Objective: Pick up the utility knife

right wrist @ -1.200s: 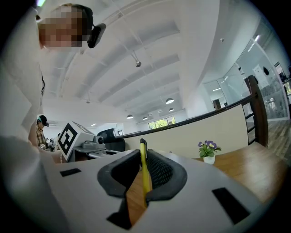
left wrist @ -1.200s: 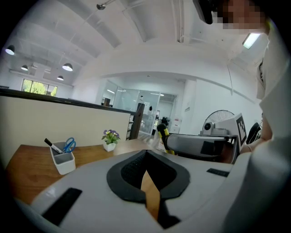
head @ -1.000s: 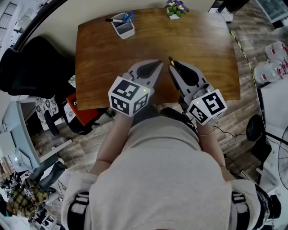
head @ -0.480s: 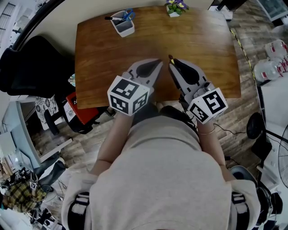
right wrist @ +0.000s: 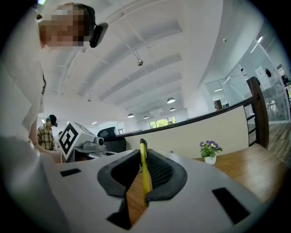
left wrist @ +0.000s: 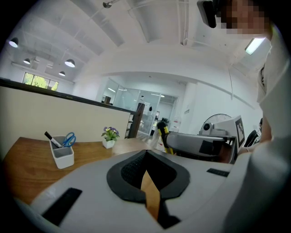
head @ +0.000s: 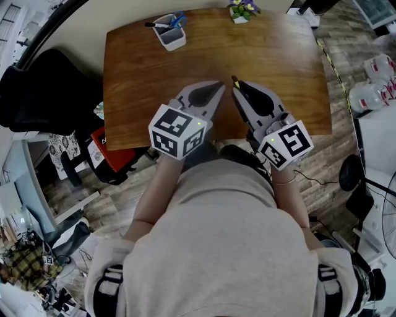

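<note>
Wooden table (head: 278,56) with two things near its far edge.
A white pen holder (head: 171,39) holding blue scissors (head: 177,22) and a marker (head: 154,26) stands far left, and a small potted flowering plant (head: 240,12) stands well apart to its right.

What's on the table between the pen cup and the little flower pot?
Nothing. In the head view, only bare wooden table lies between the pen cup and the flower pot.

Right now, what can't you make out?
- Yellow and black utility knife: mostly hidden inside the right tool, right gripper view; blade state unclear.
- Same knife, head view: only a tiny tip shows.
- Brown wooden table's near edge: partly behind the left tool, head view.
</note>
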{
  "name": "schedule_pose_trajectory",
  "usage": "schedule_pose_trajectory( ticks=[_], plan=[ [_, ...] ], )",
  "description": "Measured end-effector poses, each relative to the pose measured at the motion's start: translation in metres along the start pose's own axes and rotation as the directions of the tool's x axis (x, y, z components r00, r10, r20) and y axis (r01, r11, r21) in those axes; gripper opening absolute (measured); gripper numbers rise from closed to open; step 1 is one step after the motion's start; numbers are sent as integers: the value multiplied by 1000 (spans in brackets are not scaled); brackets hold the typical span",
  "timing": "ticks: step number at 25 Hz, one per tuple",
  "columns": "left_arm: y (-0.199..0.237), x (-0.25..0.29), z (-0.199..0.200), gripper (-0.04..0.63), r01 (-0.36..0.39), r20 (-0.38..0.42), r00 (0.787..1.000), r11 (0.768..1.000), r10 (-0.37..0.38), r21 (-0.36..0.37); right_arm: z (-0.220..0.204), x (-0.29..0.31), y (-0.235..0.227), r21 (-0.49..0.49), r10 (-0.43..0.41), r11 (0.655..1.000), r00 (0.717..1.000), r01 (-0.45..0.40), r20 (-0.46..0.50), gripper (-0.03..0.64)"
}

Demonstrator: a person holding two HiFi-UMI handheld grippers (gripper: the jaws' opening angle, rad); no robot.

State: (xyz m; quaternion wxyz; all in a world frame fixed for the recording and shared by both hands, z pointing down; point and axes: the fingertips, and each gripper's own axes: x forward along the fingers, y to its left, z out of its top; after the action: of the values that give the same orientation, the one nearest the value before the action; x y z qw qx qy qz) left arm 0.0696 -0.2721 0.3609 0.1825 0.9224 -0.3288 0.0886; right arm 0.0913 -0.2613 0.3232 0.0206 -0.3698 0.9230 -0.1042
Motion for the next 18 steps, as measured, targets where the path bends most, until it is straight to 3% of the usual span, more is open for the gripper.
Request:
schedule_pose_trajectory(
  ticks=[18],
  plan=[
    [4, -1, 2, 14, 14, 9, 1000, 1000, -14, -11, -2, 4, -1, 2, -26, 1000, 1000, 26, -11, 63]
  ],
)
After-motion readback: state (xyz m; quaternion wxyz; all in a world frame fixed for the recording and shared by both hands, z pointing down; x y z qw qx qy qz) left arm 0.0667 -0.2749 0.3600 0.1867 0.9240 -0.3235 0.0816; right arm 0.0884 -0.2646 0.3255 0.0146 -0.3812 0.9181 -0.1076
